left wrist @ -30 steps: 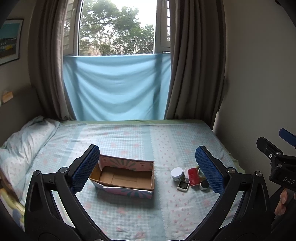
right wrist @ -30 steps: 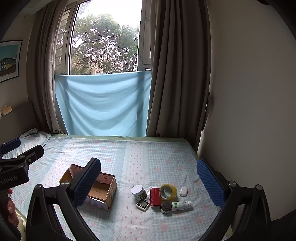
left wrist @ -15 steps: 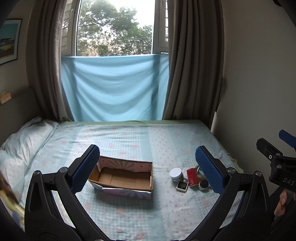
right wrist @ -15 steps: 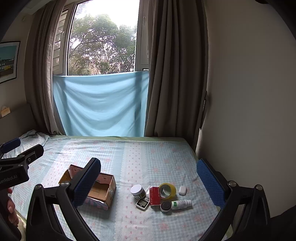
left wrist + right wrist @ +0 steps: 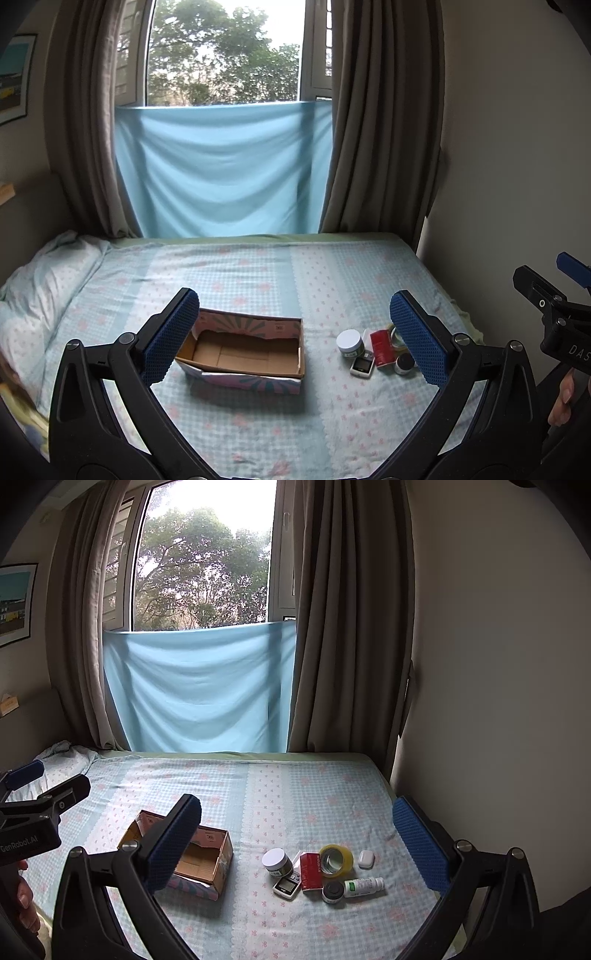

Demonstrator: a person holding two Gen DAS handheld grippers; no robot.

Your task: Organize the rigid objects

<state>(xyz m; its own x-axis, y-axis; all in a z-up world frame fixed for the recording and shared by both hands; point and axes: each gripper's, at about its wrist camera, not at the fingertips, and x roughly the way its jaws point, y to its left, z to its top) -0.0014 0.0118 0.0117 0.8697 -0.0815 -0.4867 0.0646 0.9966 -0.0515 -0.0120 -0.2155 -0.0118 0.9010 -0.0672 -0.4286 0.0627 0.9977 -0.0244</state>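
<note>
Two tongs hover above the near edge of the bed [image 5: 258,273], each spread wide and holding nothing: the left tongs [image 5: 295,332] and the right tongs [image 5: 297,843]. An open box [image 5: 243,350] lies on the sheet toward the near left part of the bed, its cardboard floor bare. Well apart from it, toward the right edge, a small cluster sits close together: a white-lidded jar [image 5: 277,862], a small scale [image 5: 287,886] just in front of it, a red carton [image 5: 310,871], a tape roll [image 5: 335,860] leaning against the carton, a white earbud case [image 5: 366,859], a dark-lidded pot [image 5: 333,891] and a white bottle [image 5: 364,886] lying on its side. A pillow [image 5: 40,280] rests at the left edge. A blue cloth [image 5: 221,173] hangs between curtains [image 5: 380,147] beyond the far edge.
</note>
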